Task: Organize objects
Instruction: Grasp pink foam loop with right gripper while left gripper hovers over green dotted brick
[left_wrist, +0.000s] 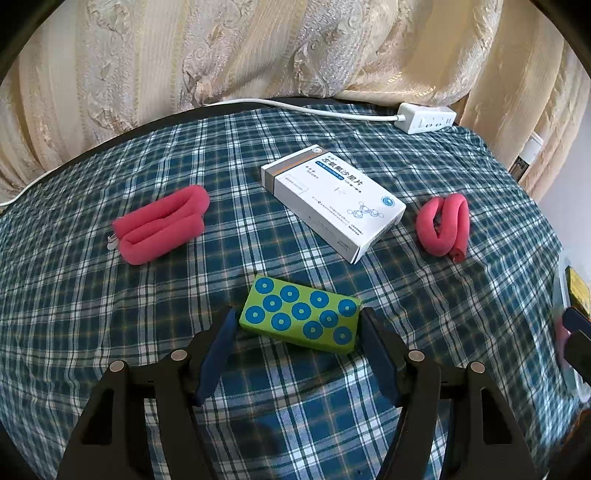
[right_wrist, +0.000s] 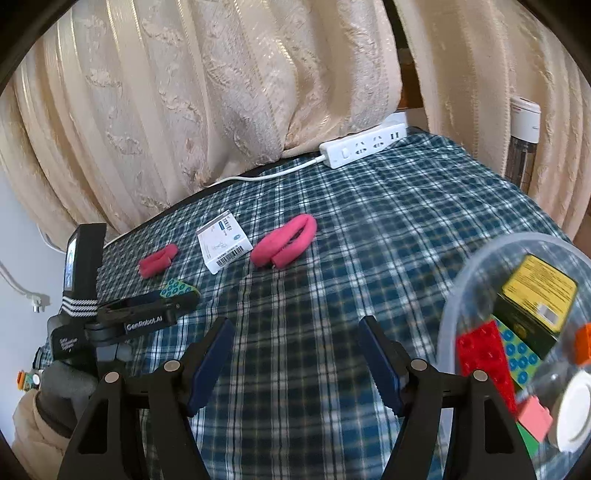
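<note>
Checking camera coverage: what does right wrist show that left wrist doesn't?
Right wrist only: the contents of the clear bin, including a red brick and a yellow-labelled box; also the left gripper from outside.
Left wrist only: the green block top-on, between its open fingers.
Both: medicine box, two pink foam rolls, power strip, plaid cloth.
</note>
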